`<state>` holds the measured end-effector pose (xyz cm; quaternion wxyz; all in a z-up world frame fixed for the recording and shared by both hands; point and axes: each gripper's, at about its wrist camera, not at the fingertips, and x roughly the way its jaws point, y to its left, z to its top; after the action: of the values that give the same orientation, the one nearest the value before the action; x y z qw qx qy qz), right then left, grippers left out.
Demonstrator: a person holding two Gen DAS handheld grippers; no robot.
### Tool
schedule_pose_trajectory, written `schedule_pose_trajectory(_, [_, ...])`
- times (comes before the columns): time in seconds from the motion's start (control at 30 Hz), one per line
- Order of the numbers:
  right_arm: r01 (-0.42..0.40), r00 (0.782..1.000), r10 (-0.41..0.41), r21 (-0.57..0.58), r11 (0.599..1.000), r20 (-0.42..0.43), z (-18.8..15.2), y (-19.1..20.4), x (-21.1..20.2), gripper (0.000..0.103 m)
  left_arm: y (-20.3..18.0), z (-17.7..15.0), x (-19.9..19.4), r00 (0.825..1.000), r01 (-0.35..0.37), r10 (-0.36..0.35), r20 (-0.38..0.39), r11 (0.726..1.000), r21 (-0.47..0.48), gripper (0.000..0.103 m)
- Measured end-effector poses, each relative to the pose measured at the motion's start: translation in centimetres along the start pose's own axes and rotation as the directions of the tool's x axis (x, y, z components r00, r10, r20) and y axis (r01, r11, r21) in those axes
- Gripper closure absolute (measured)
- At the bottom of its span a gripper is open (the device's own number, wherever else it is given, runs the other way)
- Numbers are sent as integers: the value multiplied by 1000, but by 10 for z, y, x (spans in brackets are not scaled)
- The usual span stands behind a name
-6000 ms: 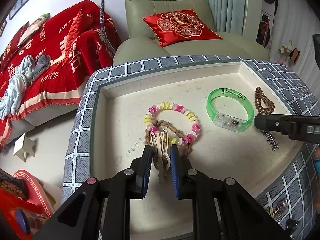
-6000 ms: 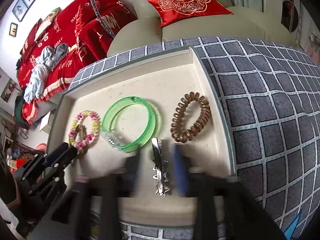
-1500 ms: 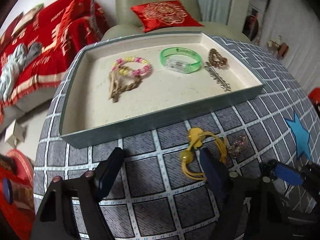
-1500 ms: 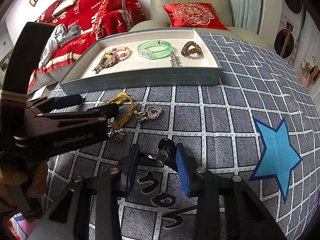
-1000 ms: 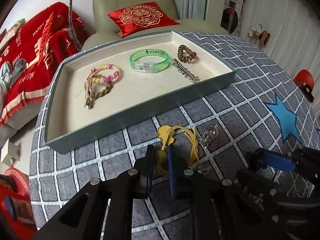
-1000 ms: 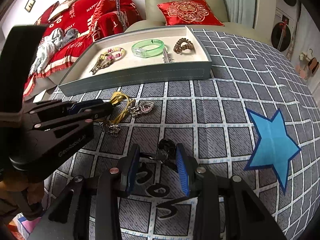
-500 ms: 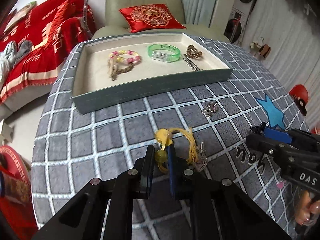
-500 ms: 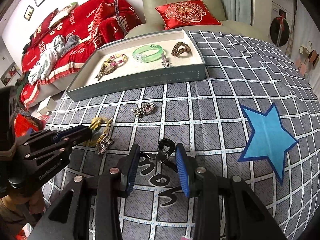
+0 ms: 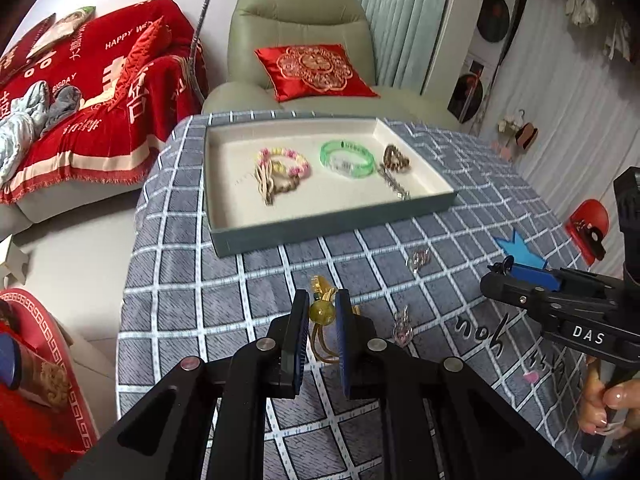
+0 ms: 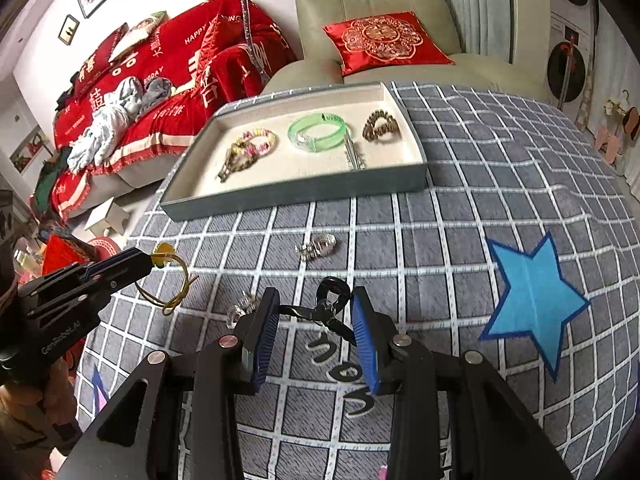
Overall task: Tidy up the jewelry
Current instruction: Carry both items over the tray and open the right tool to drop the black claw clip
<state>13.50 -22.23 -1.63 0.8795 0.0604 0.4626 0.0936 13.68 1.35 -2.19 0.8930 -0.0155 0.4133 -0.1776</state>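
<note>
My left gripper (image 9: 322, 306) is shut on the yellow bead of a yellow cord bracelet (image 9: 322, 312) and holds it above the checked cloth; the cord hangs below (image 10: 170, 280). My right gripper (image 10: 314, 310) is shut on a black hair clip (image 10: 326, 310), also lifted off the cloth. The grey tray (image 9: 332, 222) at the far side holds a pink and yellow bead bracelet (image 9: 284, 160), a green bangle (image 9: 347, 158), a brown spiral hair tie (image 9: 396, 158) and a silver clip (image 9: 394, 186).
A silver charm (image 10: 316, 246) and a clear charm (image 10: 240, 308) lie loose on the cloth in front of the tray. A blue star (image 10: 532, 296) is on the cloth at right. A green armchair (image 9: 296, 48) stands behind the table, a red sofa (image 9: 80, 92) at left.
Both grippers have risen and pulled back from the table, each still holding its piece. The yellow bracelet now hangs clear of the cloth.
</note>
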Motion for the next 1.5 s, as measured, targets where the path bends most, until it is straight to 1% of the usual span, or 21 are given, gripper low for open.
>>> schedule_pose_trajectory(0.27, [10, 999, -9, -18, 1000, 35, 31, 2, -5, 63, 7, 28, -8, 999, 10, -9, 53, 1000, -19, 74])
schedule_pose_trajectory(0.43, [12, 999, -11, -22, 1000, 49, 54, 1, -2, 63, 12, 48, -4, 997, 5, -3, 79, 1000, -26, 74])
schedule_pose_trajectory(0.57, [-1, 999, 1, -18, 1000, 33, 76, -2, 10, 63, 15, 64, 6, 997, 5, -3, 83, 1000, -31, 74])
schedule_pose_trajectory(0.77, [5, 1000, -5, -38, 999, 5, 108, 1, 39, 63, 29, 96, 25, 996, 28, -21, 90, 997, -73, 74])
schedule_pose_trajectory(0.87, [-3, 1000, 2, -43, 999, -16, 120, 3, 58, 63, 35, 106, 40, 997, 32, -25, 75, 995, -91, 74])
schedule_pose_trajectory(0.97, [-13, 999, 11, -38, 999, -48, 128, 5, 80, 63, 40, 110, 59, 999, 18, -13, 52, 995, -101, 74])
schedule_pose_trajectory(1.07, [-37, 996, 35, -20, 999, -84, 131, 3, 101, 63, 43, 109, 78, 1000, 11, -8, 19, 994, -111, 74])
schedule_pose_trajectory(1.23, [-52, 991, 51, -7, 999, -125, 133, 1, 128, 63, 45, 102, 105, 999, -29, 26, -32, 995, -101, 74])
schedule_pose_trajectory(1.37, [-49, 988, 46, -15, 999, -149, 130, 2, 145, 63, 44, 97, 120, 996, -60, 54, -67, 994, -91, 74])
schedule_pose_trajectory(1.5, [-25, 989, 22, -17, 1000, -149, 131, 0, 153, 63, 42, 95, 128, 994, -81, 75, -84, 994, -77, 74])
